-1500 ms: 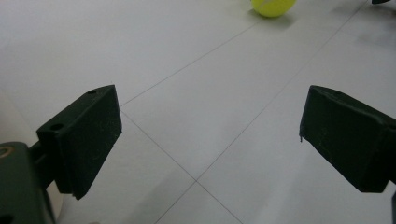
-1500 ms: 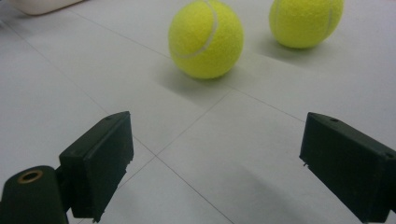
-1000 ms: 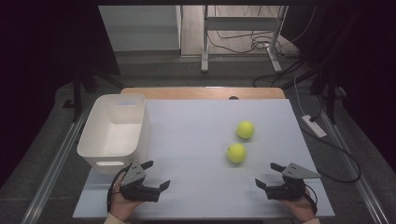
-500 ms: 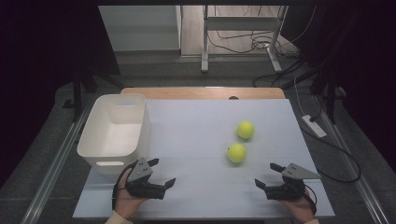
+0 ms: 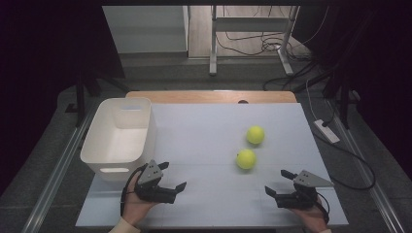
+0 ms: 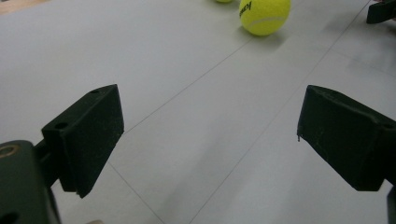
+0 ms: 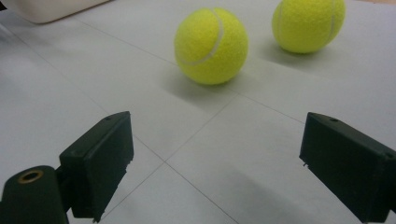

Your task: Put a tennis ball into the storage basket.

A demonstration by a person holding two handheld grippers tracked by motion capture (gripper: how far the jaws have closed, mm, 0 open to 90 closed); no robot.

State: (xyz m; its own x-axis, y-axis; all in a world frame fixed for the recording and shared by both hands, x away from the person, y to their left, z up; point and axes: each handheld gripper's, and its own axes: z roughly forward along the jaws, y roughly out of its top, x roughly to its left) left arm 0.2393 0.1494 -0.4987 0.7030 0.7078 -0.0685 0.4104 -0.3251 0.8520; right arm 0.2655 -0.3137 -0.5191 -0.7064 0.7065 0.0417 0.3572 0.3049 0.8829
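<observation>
Yellow tennis balls, the nearer ball (image 5: 246, 158) and the farther ball (image 5: 255, 134), lie close together on the grey table (image 5: 204, 131). Left gripper (image 5: 173, 176) and right gripper (image 5: 278, 183) rest near the front edge, both jaws wide apart, holding nothing. White bin (image 5: 119, 136) stands beside the left gripper.

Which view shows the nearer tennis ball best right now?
The right gripper view: the nearer tennis ball sits whole, close and sharp ahead of its open jaws. The high view shows it small; the left gripper view shows it far off, cut by the top edge.
</observation>
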